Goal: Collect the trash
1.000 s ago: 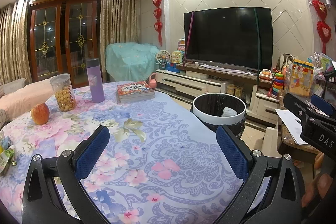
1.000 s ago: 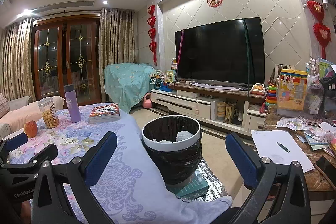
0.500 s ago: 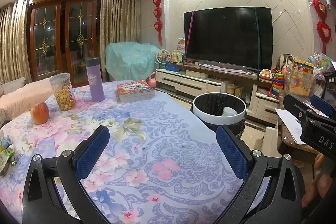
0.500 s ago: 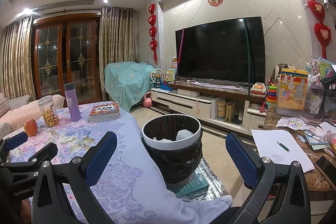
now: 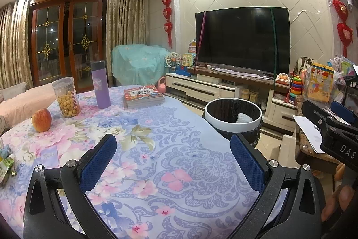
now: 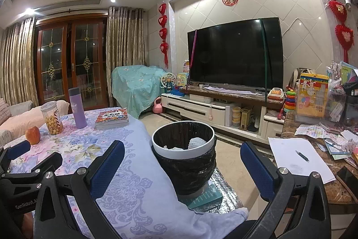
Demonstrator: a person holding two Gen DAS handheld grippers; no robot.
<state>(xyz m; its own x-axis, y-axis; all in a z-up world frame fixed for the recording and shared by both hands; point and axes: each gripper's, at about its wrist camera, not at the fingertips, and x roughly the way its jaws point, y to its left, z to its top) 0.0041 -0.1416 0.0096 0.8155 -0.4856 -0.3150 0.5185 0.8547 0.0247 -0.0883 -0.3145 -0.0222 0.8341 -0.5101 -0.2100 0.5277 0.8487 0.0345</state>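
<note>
A round trash bin [image 6: 184, 145] with a white rim and black liner stands on the floor beside the table, with crumpled white paper [image 6: 196, 142] inside; it also shows in the left wrist view [image 5: 232, 114]. My left gripper [image 5: 172, 160] is open and empty above the floral tablecloth [image 5: 156, 149]. My right gripper [image 6: 182, 169] is open and empty, just in front of the bin. Small green wrappers [image 5: 5, 166] lie at the table's left edge.
On the table stand an apple [image 5: 41, 119], a snack jar [image 5: 66, 96], a purple flask [image 5: 100, 84] and a stack of books [image 5: 143, 96]. A cluttered side table with papers [image 6: 297, 158] is on the right. A TV [image 6: 235, 57] stands behind.
</note>
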